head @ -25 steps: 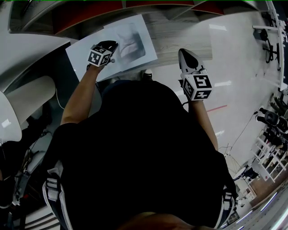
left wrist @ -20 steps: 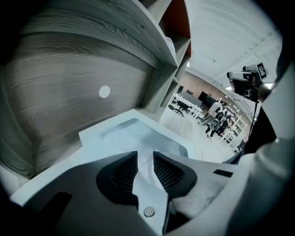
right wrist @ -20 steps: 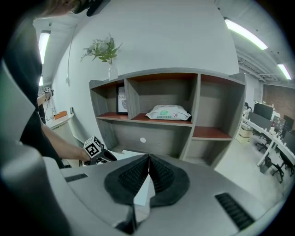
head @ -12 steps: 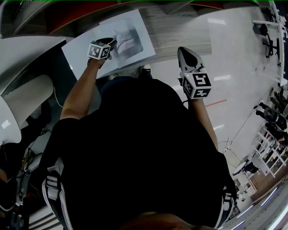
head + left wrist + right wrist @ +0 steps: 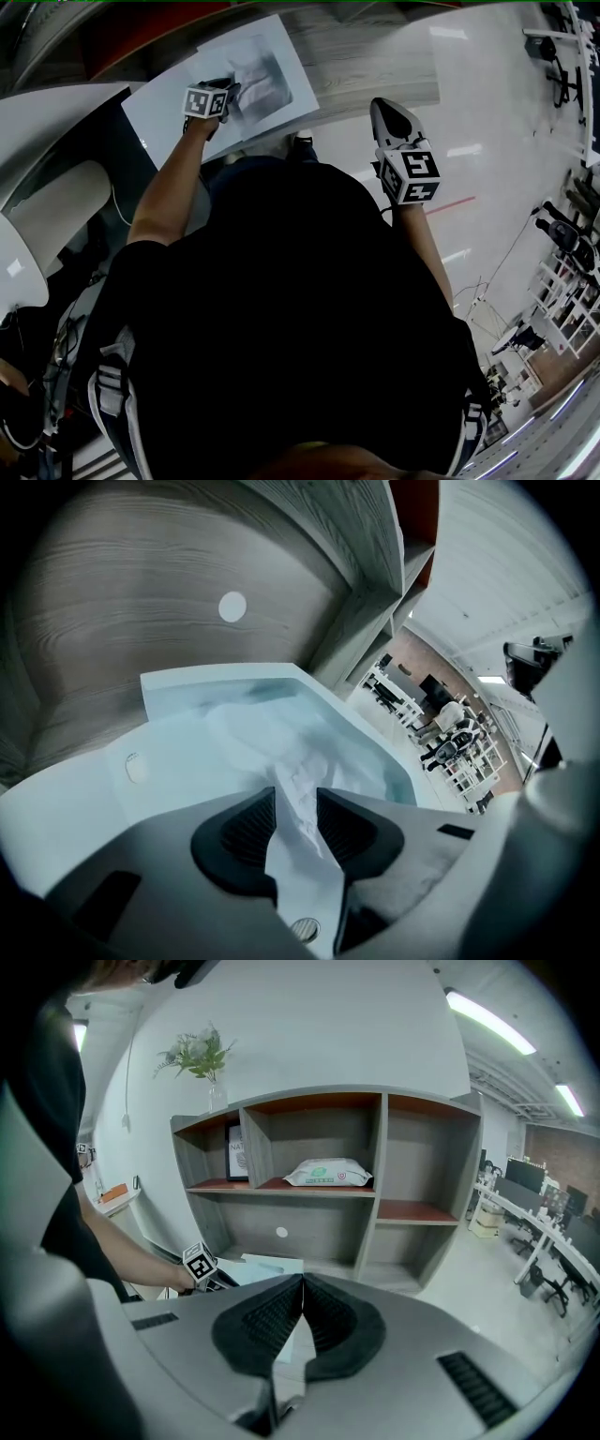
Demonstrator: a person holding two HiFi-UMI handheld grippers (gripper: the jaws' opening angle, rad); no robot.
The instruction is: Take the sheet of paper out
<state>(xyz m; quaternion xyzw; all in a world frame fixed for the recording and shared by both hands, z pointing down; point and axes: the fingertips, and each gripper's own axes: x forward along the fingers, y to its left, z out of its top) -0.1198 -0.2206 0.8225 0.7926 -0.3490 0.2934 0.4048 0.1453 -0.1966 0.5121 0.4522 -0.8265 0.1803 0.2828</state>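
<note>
left gripper (image 5: 295, 801) is pinched on the near edge of the sheet of paper (image 5: 234, 747), which crumples between its jaws. the rest of the sheet lies flat at the bottom level of a grey wood shelf unit (image 5: 382, 1185), reaching toward its back panel. right gripper (image 5: 302, 1283) is pressed together with nothing in it, held above the glossy pale floor (image 5: 487, 112). one level up sit a packet of wipes (image 5: 328, 1174) and a framed picture (image 5: 234, 1152). a vase of greenery (image 5: 199, 1058) stands on top.
</note>
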